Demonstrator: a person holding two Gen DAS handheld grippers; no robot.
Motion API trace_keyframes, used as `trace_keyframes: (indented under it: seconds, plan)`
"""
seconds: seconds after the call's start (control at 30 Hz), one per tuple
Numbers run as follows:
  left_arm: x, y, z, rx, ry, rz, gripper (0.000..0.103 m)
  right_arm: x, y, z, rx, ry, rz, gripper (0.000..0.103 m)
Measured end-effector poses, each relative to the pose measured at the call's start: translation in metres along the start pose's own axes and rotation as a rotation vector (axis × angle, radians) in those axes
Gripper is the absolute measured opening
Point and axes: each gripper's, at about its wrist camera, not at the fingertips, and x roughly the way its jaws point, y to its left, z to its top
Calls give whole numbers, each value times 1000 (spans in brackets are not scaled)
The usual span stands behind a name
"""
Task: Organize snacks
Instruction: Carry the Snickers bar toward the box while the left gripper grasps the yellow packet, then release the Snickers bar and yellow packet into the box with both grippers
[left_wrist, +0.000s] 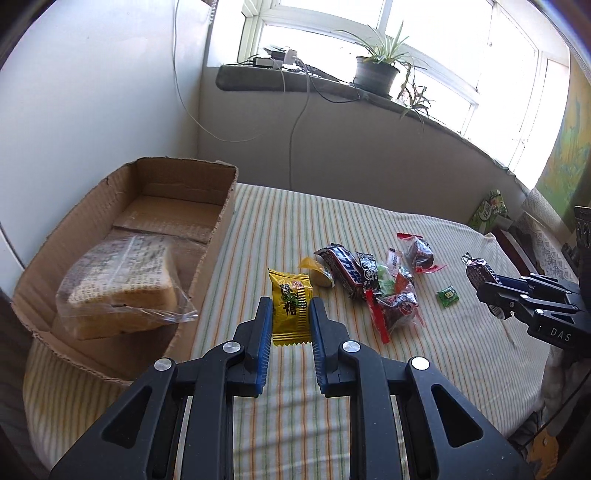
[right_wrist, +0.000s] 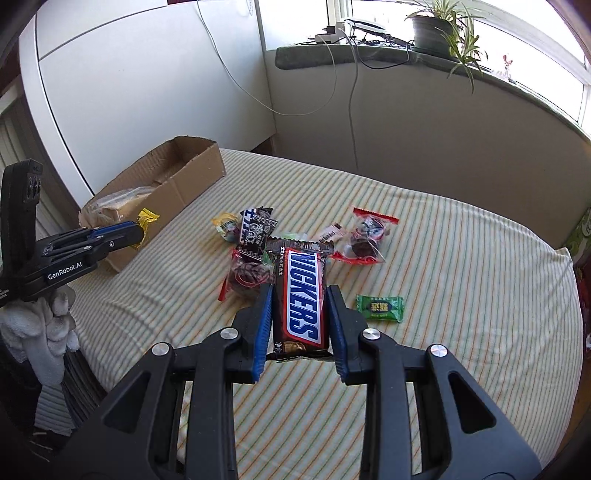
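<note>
My left gripper (left_wrist: 290, 308) is shut on a yellow candy packet (left_wrist: 290, 308) and holds it above the striped cloth, just right of the cardboard box (left_wrist: 177, 206). A bagged bread slice (left_wrist: 122, 291) lies in the box. My right gripper (right_wrist: 300, 295) is shut on a Snickers bar (right_wrist: 301, 295), held above the cloth. It also shows in the left wrist view (left_wrist: 491, 295) at the right. A pile of wrapped snacks (left_wrist: 373, 280) lies mid-table, also in the right wrist view (right_wrist: 258, 240). A small green candy (right_wrist: 380, 308) lies apart.
The striped cloth (right_wrist: 461, 258) covers the table. A windowsill with a potted plant (left_wrist: 376, 70) and cables runs along the back wall. A green packet (left_wrist: 487, 212) stands at the far right edge. The left gripper shows in the right wrist view (right_wrist: 136, 232) by the box.
</note>
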Motion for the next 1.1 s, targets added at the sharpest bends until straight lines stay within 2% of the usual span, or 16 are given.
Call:
trace_keyframes:
  seconds: [0.47, 0.67, 1.1]
  plan:
    - [-31, 58, 6, -88, -88, 92, 18, 32, 85, 60, -133, -40, 106, 30]
    - [-41, 84, 4, -136, -104, 141, 18, 56, 119, 82, -174, -39, 159, 30]
    - [-48, 128, 2, -205, -115, 220, 18, 111, 173, 111, -251, 3, 201, 30]
